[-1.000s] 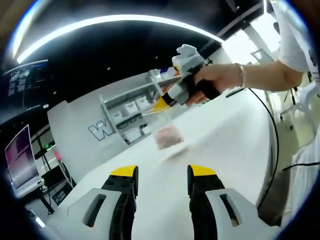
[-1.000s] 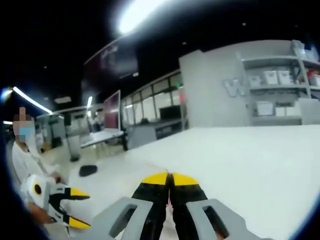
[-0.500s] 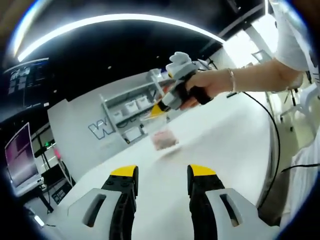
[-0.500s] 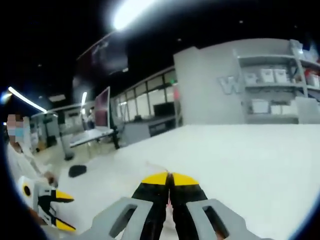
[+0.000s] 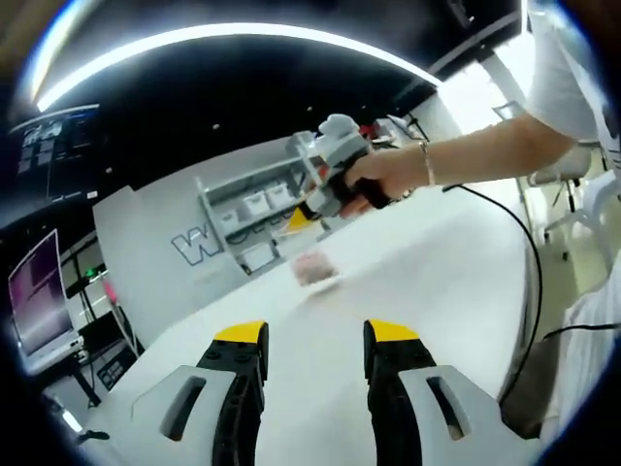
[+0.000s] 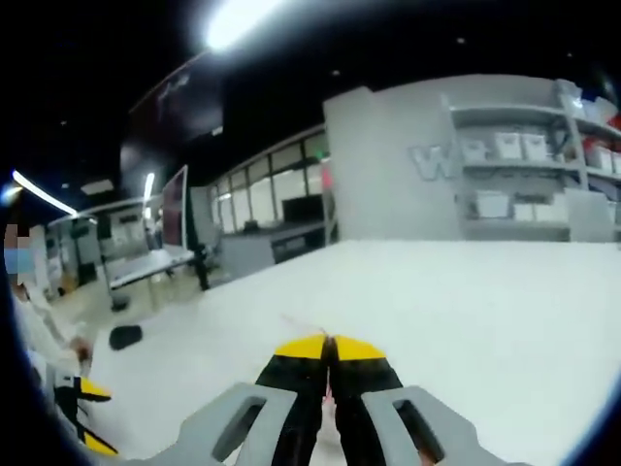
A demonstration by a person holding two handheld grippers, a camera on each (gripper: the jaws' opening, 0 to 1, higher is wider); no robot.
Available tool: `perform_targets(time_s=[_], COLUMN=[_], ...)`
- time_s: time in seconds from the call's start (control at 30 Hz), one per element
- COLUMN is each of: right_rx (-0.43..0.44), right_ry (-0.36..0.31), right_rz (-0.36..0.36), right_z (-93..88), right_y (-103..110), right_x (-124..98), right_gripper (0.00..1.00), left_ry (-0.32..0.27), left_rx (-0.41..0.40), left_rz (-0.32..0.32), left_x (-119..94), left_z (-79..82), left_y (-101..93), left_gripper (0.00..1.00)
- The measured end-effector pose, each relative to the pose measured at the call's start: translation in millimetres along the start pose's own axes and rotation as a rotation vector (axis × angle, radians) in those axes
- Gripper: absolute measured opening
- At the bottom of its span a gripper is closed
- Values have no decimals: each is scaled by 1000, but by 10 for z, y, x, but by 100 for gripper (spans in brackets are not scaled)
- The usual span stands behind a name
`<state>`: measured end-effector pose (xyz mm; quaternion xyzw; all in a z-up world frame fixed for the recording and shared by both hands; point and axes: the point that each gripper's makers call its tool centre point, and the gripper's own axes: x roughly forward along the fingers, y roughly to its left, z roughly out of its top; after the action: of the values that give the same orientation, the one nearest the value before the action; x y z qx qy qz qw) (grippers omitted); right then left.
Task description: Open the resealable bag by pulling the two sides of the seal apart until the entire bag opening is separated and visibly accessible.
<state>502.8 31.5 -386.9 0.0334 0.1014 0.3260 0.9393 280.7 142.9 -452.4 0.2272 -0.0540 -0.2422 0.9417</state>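
- Right claw (image 6: 328, 342) stays pinched on the bag's (image 5: 312, 268) edge; it has carried the bag farther from me over the tabletop (image 5: 427, 282)
- Left claw (image 5: 315, 335) gapes, holding nothing; seal untouched, I reckon

Left gripper view: jaws apart above a white table, the other gripper holding a bag beyond.

The left gripper (image 5: 313, 340) stands open-jawed, holding nothing, over the table (image 5: 427, 282). Farther off, a hand (image 5: 374, 175) holds the right gripper (image 5: 297, 219), its yellow tips pinching the top of a clear resealable bag (image 5: 312, 264) with pinkish contents; shelving (image 5: 247, 209) stands behind.
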Motion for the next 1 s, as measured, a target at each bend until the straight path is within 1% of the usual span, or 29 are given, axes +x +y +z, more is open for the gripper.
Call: perform_targets(time_s=[0.2,0.43,0.57,0.77,1.0], right_rx=[13,12,19,15,7], right_ry=[5,3,0,-7,-9], right_rz=[-17,-37,-48,-53,-76], right_z=[24,63,74,133,223], right_y=[-97,-181,-247,-278,-422], right_x=[101,186,267,346,489], right_gripper=[0,0,0,0,0], left_ry=[-1,14,15,16,19], left_rx=[-1,-5,-7,-8,-17], left_rz=[-1,0,3,7,9], left_x=[3,7,2,-23,-26], left_z=[-3,-55,-59,-39,-34], left_y=[-1,11,23,51,86], left_gripper=[39,39,39,39,39])
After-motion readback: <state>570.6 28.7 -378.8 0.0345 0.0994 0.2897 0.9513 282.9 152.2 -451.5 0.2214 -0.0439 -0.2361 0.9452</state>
